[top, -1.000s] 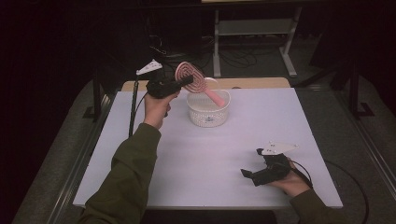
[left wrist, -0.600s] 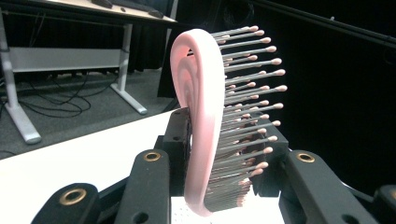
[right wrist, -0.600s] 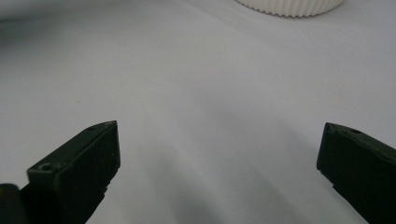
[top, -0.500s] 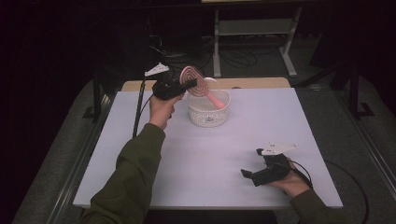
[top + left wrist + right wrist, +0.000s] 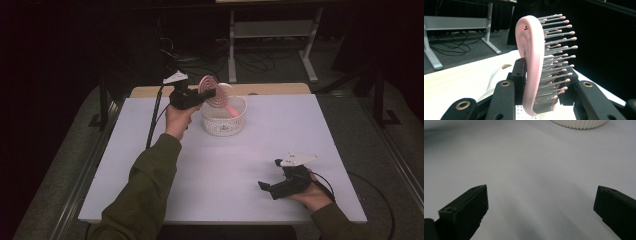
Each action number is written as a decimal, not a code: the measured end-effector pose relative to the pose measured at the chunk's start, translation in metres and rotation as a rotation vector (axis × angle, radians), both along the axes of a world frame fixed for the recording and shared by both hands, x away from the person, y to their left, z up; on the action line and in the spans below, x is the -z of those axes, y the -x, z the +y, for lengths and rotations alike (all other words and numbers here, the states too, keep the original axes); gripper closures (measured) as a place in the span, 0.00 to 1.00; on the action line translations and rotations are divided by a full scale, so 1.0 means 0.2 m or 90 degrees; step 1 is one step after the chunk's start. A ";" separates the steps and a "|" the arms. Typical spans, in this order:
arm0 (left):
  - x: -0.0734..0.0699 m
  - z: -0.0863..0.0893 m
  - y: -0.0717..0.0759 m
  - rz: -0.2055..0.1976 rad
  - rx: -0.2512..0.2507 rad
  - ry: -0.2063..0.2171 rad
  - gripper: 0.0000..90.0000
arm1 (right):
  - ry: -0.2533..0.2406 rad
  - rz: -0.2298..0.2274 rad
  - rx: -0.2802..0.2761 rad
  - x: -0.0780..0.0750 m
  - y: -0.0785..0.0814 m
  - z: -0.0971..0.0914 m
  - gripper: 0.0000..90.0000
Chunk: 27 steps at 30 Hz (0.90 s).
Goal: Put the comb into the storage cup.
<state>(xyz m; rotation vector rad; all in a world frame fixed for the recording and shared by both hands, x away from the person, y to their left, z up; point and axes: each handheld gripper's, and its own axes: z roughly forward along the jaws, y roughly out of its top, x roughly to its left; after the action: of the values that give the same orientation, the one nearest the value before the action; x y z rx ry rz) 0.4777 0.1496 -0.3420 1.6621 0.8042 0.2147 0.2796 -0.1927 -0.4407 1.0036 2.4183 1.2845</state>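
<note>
Scene: a person sits at a white worktop (image 5: 150,165) holding a two-jaw gripper in each hand; a small white ribbed basket (image 5: 223,121) stands toward the far edge and serves as the landmark.
Hairbrush: a pink round-headed hairbrush (image 5: 212,92) with ball-tipped bristles is held just above the basket's rim, its head to the left of the basket and its pink handle slanting down into the basket.
Left gripper: the left gripper (image 5: 192,96) is just left of the basket, above its rim, clamped across the brush head; in the left gripper view the jaws press on the pad's back and on the bristle side of the brush (image 5: 534,72).
Right gripper: the right gripper (image 5: 270,187) rests on the worktop well in front of the basket and to its right, jaws spread wide with nothing between them; the right gripper view shows bare worktop and the basket's base (image 5: 579,123) far ahead.
Handling: the brush looks light and stiff in its plastic body, with springy bristles that give under pressure, so a grip across the head may slip or tilt.
Best hold: the rigid handle or the head's solid rim seems safer than the bristles.
</note>
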 end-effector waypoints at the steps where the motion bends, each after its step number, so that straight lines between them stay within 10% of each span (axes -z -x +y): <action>1: 0.00 0.00 0.00 0.001 0.000 -0.001 0.72 | 0.000 0.000 0.000 0.00 0.00 0.00 0.00; 27: 0.09 0.03 -0.02 0.035 -0.005 -0.009 0.70 | 0.002 0.000 -0.001 0.00 0.00 0.00 0.00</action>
<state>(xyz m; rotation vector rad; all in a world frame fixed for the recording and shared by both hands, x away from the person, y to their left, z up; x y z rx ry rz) 0.4818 0.1561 -0.3601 1.6840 0.8530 0.1809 0.2797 -0.1926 -0.4411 1.0014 2.4210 1.2812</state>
